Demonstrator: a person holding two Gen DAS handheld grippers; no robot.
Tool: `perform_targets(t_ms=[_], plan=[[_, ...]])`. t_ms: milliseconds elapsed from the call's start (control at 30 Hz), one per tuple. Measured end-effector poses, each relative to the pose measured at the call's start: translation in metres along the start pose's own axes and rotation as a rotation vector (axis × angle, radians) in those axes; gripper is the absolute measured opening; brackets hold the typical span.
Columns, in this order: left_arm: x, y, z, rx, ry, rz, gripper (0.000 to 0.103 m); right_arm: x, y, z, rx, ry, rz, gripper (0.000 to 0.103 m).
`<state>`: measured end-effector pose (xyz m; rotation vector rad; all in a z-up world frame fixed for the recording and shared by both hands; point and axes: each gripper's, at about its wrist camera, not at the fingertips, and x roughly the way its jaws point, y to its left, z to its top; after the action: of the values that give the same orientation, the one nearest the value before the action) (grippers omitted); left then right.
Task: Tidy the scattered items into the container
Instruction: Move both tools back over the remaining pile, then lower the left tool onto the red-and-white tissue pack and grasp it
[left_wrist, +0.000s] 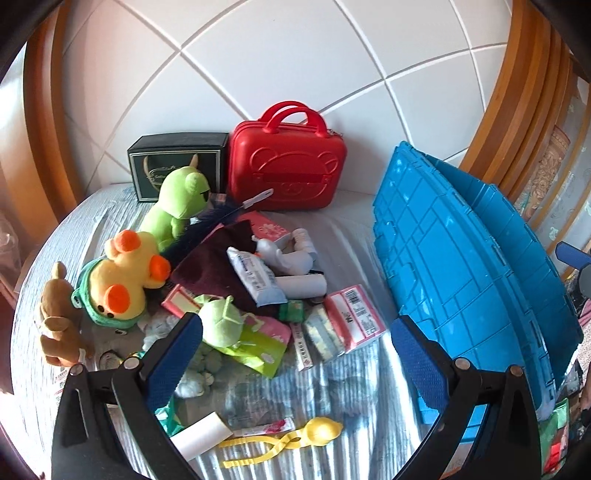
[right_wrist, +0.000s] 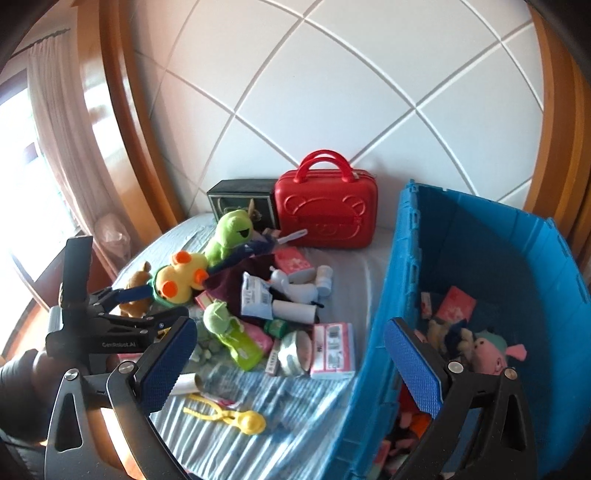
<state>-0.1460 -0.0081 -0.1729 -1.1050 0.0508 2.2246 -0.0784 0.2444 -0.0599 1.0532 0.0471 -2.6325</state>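
Note:
A pile of scattered items lies on the striped bed cover: a yellow duck plush (left_wrist: 127, 278) (right_wrist: 181, 277), a green plush (left_wrist: 181, 199) (right_wrist: 231, 232), a brown bear (left_wrist: 55, 314), a white tube (left_wrist: 256, 275), pink packets (left_wrist: 354, 319) (right_wrist: 334, 350) and a yellow clip toy (left_wrist: 288, 439) (right_wrist: 229, 415). The blue crate (left_wrist: 461, 266) (right_wrist: 480, 251) stands at the right and holds several toys. My left gripper (left_wrist: 295, 354) is open and empty above the near edge of the pile; it also shows in the right wrist view (right_wrist: 144, 306). My right gripper (right_wrist: 291, 363) is open and empty, straddling the crate's left wall.
A red case (left_wrist: 288, 168) (right_wrist: 327, 210) and a dark box (left_wrist: 177, 164) (right_wrist: 240, 201) stand against the white padded headboard. A wooden frame (right_wrist: 129, 122) and a curtained window (right_wrist: 44, 155) are on the left. A white roll (left_wrist: 201, 435) lies near the front.

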Motion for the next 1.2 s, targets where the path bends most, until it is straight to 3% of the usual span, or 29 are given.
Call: perform_targets(t_ms=[700,933,1200], plan=[[0.012,0.247,-0.100,-0.164,0.192,0.262,0.103,0.152,0.149,-0.018,-0.075,0.173,0.071,0.103],[0.031,0.306,-0.127,-0.166,0.273,0.305,0.103,0.203,0.168,-0.043,-0.087,0.230,0.034,0.103],[0.048,0.358,-0.159,-0.250,0.353,0.317,0.103,0.256,0.183,-0.057,-0.078,0.315,0.011,0.103]])
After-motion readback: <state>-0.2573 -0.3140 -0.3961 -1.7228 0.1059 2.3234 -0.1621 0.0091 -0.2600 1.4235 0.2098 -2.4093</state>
